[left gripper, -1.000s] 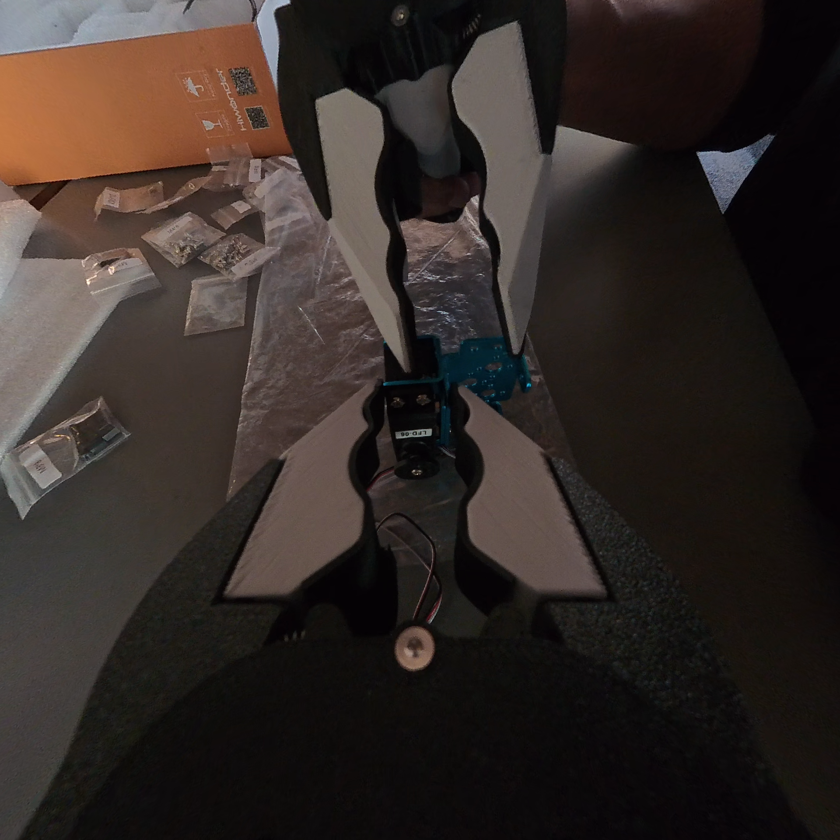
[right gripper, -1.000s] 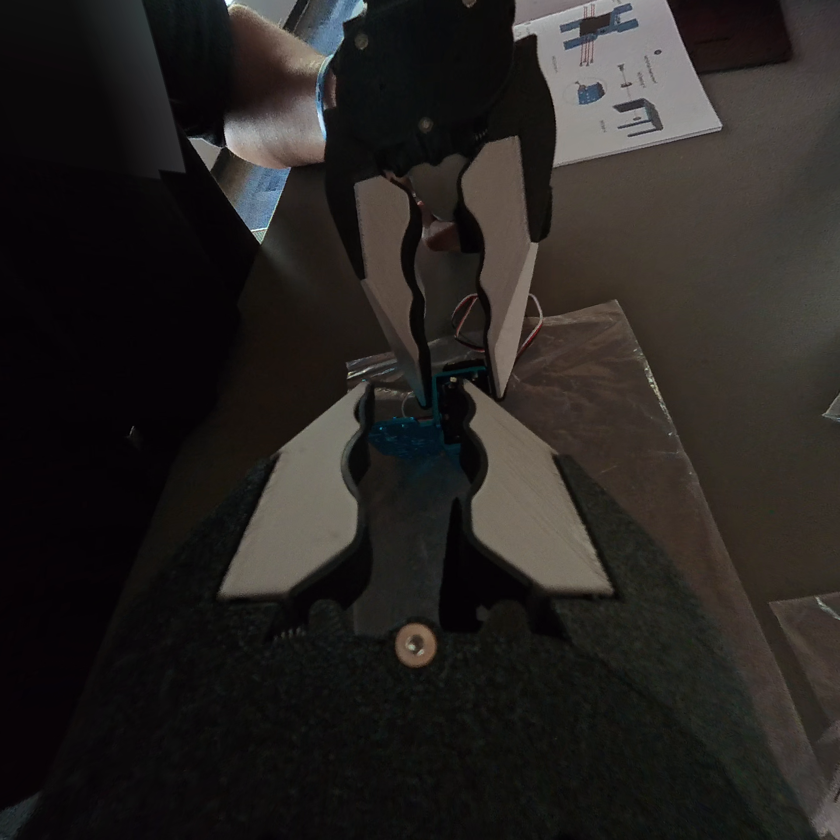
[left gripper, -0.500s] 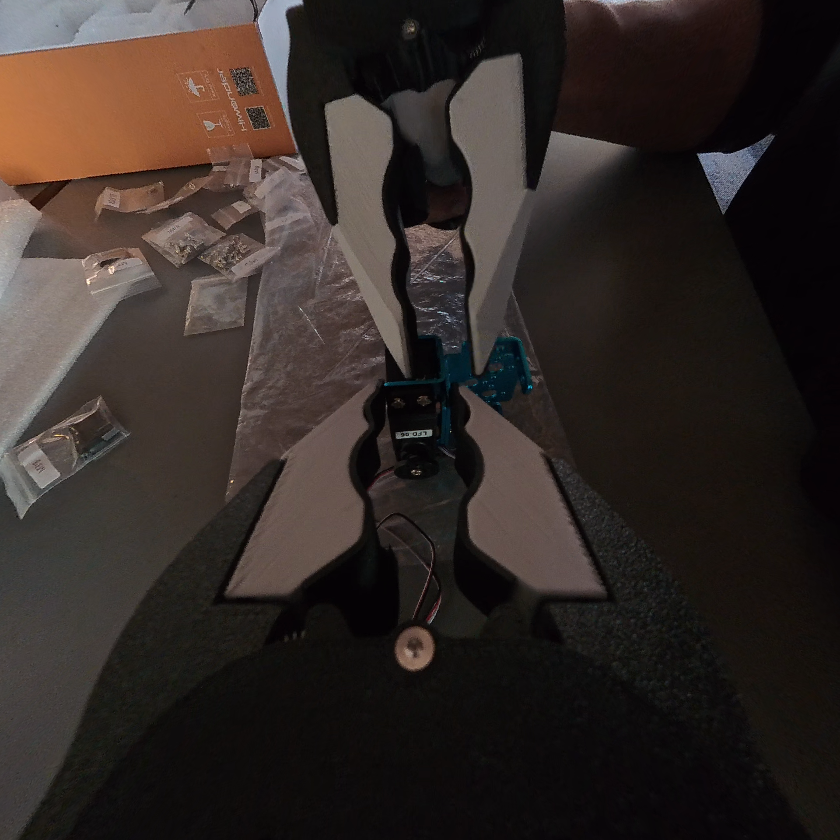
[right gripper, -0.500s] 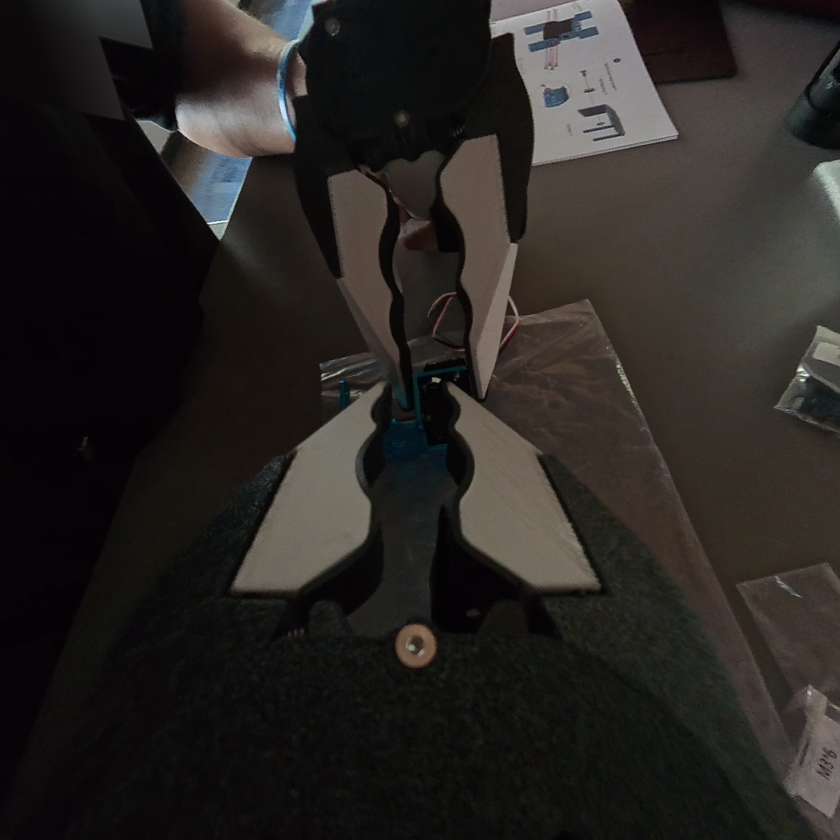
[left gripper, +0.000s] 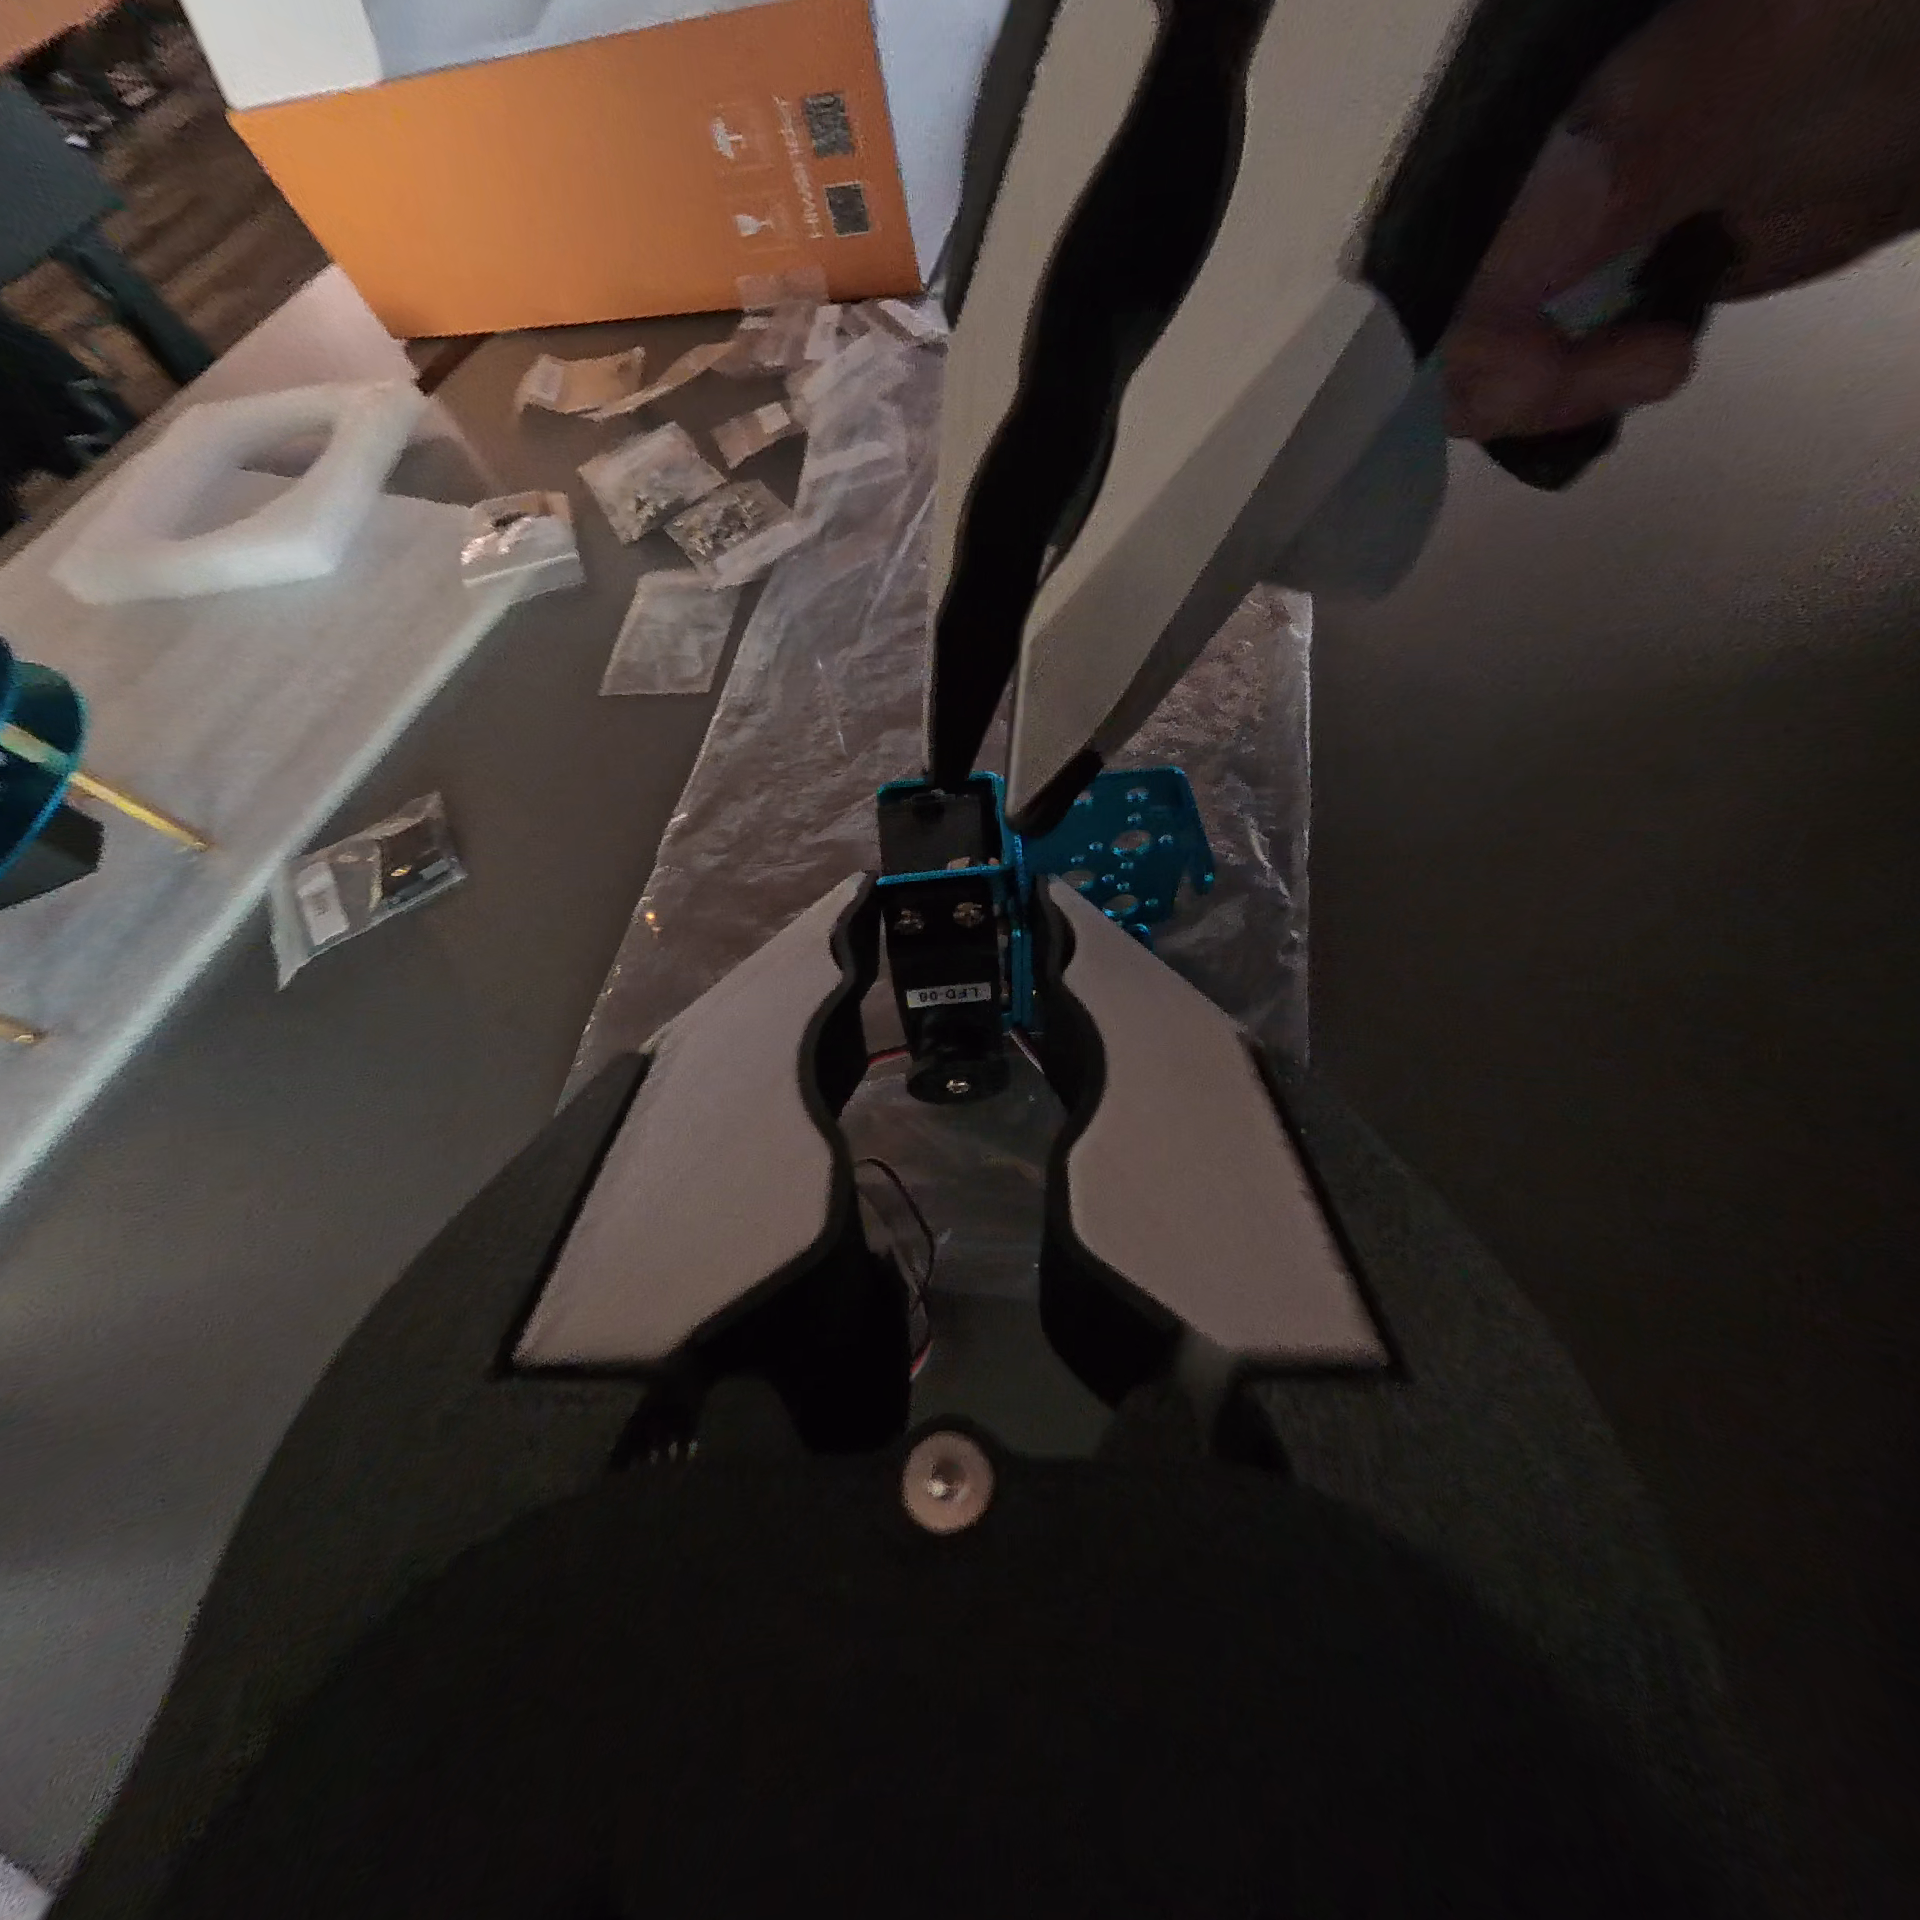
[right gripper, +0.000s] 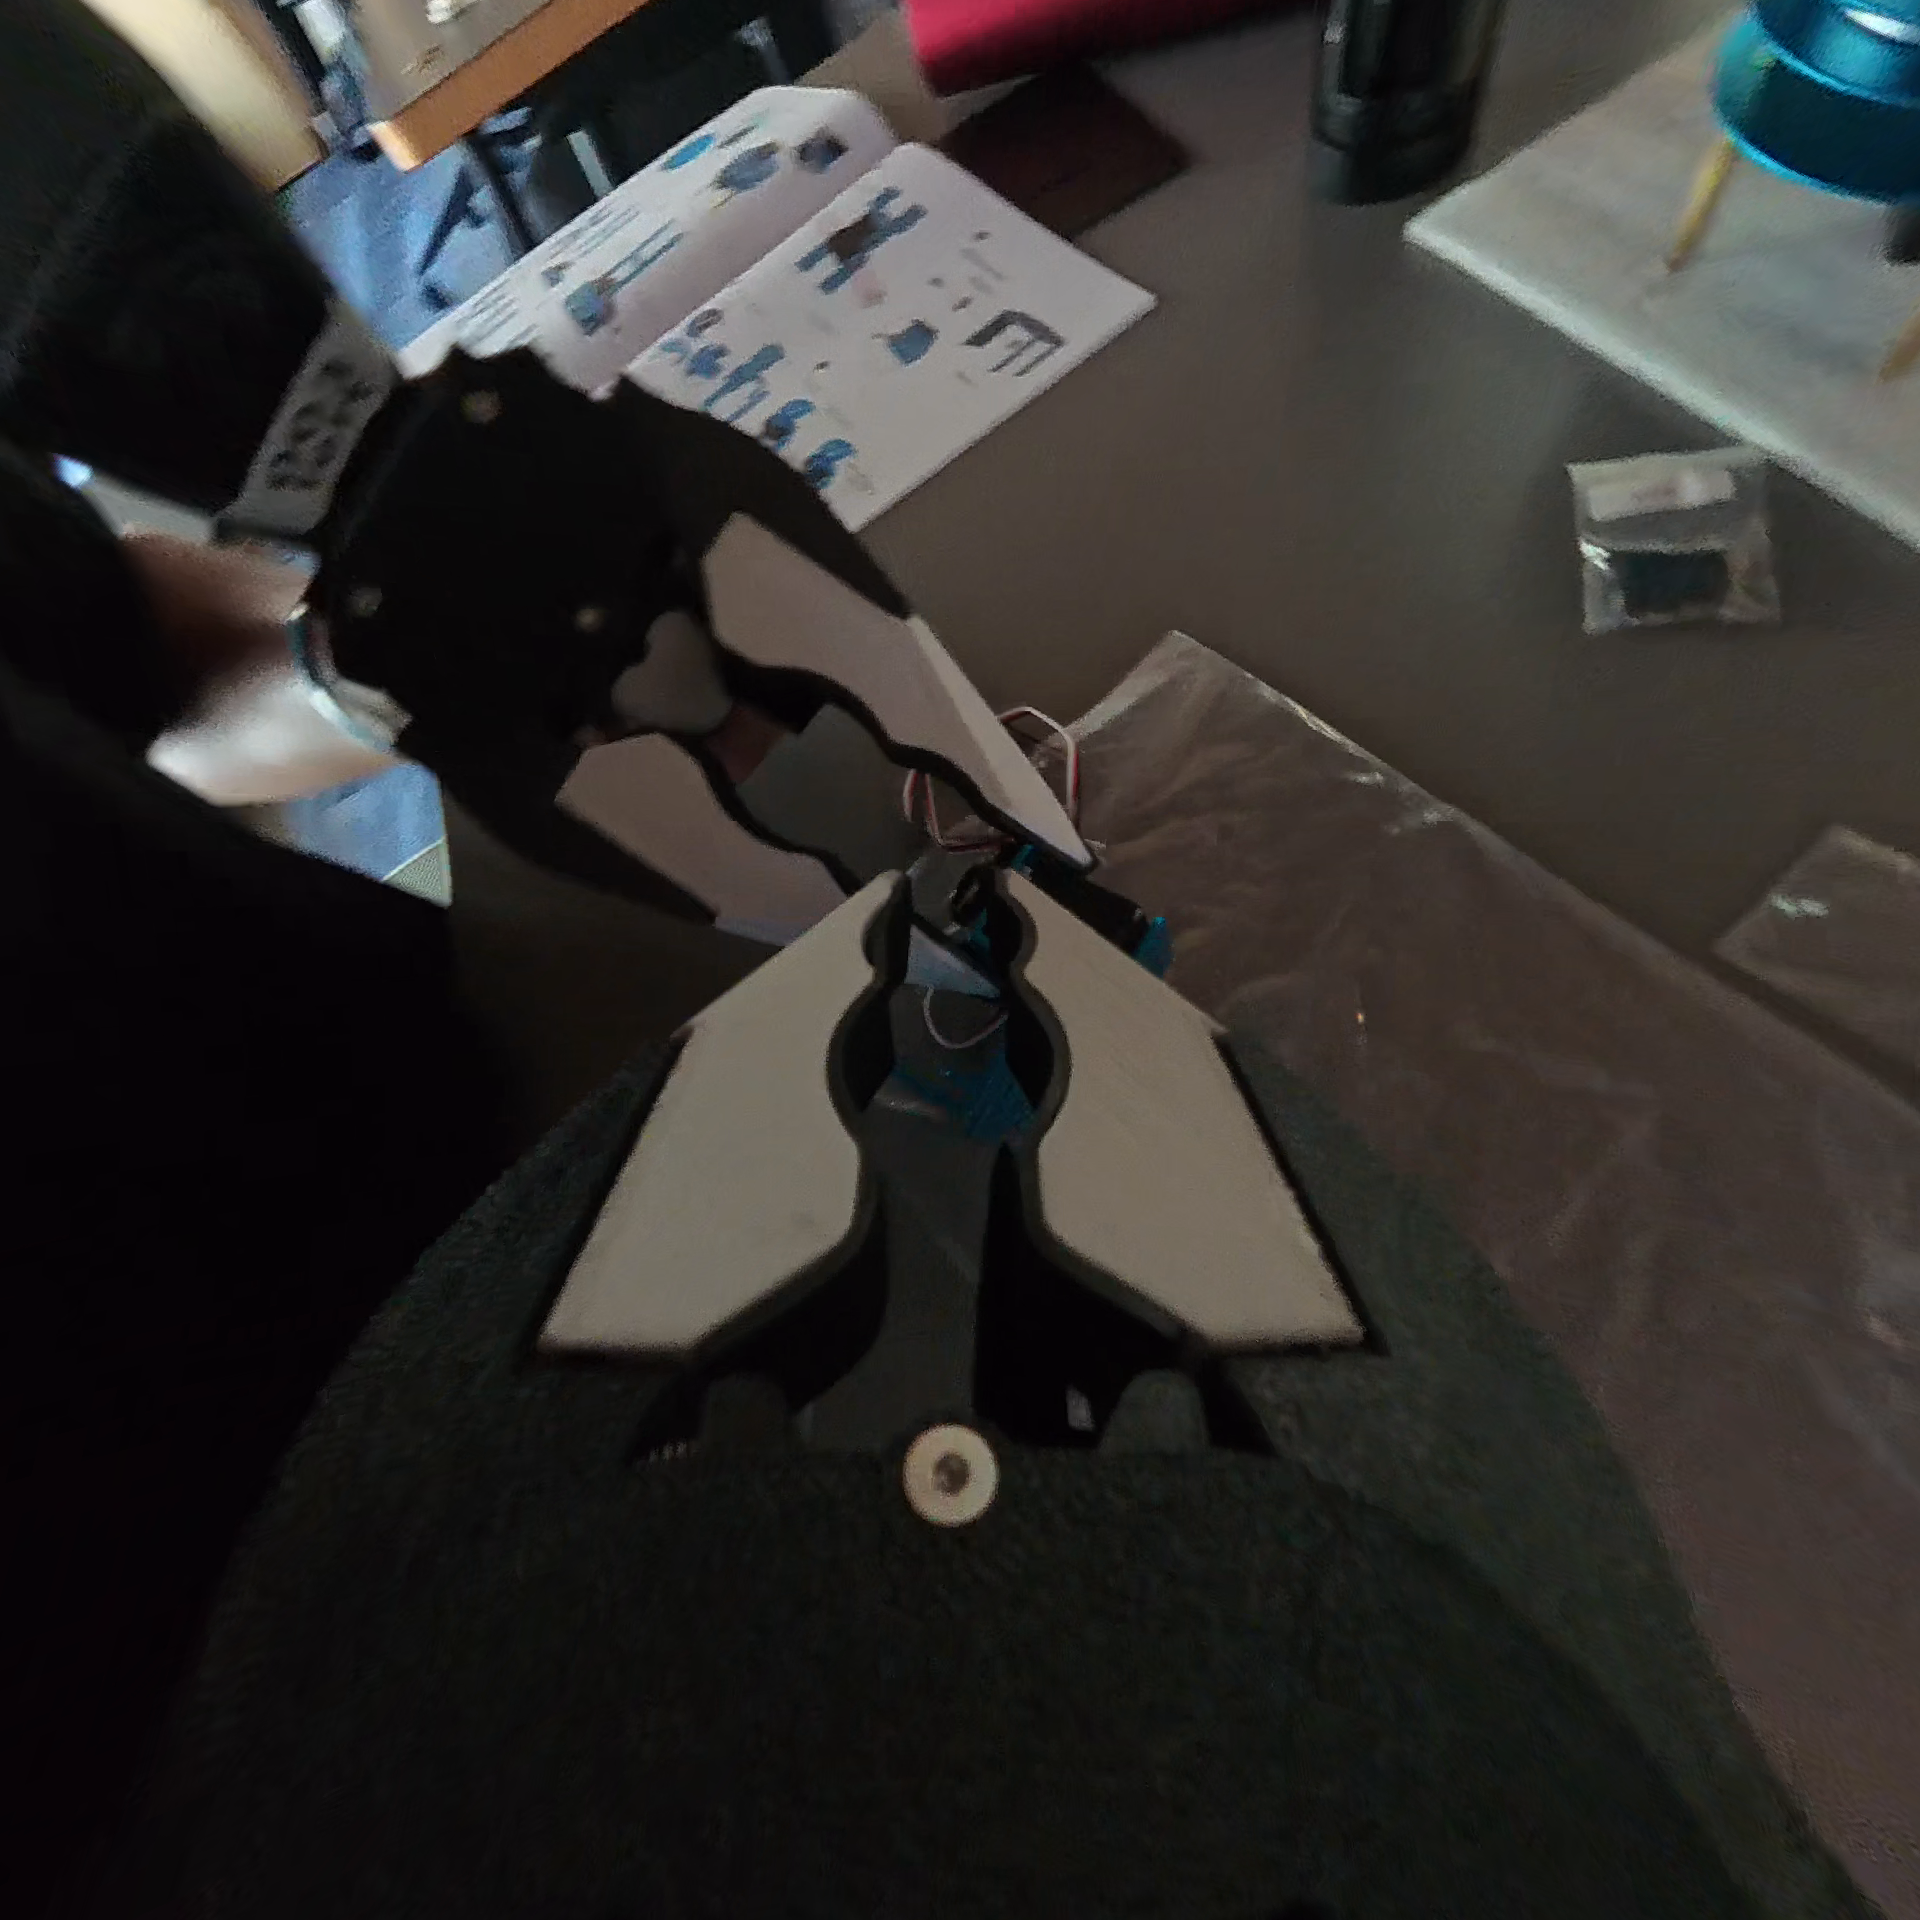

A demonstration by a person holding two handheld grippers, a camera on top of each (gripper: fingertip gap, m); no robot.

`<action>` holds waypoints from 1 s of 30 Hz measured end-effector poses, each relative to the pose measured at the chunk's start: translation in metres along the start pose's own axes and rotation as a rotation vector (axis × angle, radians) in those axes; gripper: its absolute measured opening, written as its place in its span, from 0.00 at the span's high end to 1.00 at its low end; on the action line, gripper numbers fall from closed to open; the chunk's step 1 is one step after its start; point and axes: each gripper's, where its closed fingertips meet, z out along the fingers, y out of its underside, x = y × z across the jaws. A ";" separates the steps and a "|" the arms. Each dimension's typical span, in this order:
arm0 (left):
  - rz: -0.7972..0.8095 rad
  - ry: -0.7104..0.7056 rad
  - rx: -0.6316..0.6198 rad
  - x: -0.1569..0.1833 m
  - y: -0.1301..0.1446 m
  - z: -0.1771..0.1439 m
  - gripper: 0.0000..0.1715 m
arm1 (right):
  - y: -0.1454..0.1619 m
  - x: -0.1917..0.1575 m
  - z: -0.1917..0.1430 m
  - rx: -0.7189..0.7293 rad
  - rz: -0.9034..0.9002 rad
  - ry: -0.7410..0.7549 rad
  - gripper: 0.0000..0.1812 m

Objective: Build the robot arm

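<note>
1. Far left of the left wrist view: a white foam frame (left gripper: 239, 499) and a scatter of small parts bags (left gripper: 364, 883) lie well apart from the action, with the orange box (left gripper: 582, 197) behind them. They sit differently in frame than half a second ago and the edges are smeared, so the camera has swung.
2. Centre: the left gripper (left gripper: 956, 883) is closed down to a narrow gap, with its fingertips on either side of the framed end of the blue bracket (left gripper: 1127, 852). The black servo (left gripper: 945, 966) is bolted in there, right between the jaws. That grip looks the same as before.
3. Just right of that is the real change. The right gripper (left gripper: 997, 779) was spread wide around the bracket a second ago. Now its jaws are almost together, and the tips look pinched on the bracket's top edge next to the perforated plate. A hand (left gripper: 1662, 260) is wrapped round its handle.
4. The right wrist view backs this up: blue metal shows in the slim gap between its own fingers, and the left gripper now sits tilted over — it stood upright before.
5. So the bracket is held from both ends above the clear plastic sheet (left gripper: 831, 727). I can't tell if it's lifted off it.
6. Far right in the right wrist view: the open instruction booklet (right gripper: 883, 312) is well clear.
</note>
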 end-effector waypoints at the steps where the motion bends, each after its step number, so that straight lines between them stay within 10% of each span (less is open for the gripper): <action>1: 0.015 -0.033 -0.002 0.001 -0.001 -0.001 0.84 | 0.003 0.003 0.000 -0.003 0.021 0.052 0.93; 14: 0.004 -0.197 -0.023 0.007 -0.003 -0.001 0.84 | 0.020 0.004 0.007 -0.093 0.007 0.292 0.95; 30: 0.024 -0.234 -0.004 0.009 -0.006 -0.001 0.85 | 0.023 0.001 0.005 -0.129 -0.043 0.233 0.97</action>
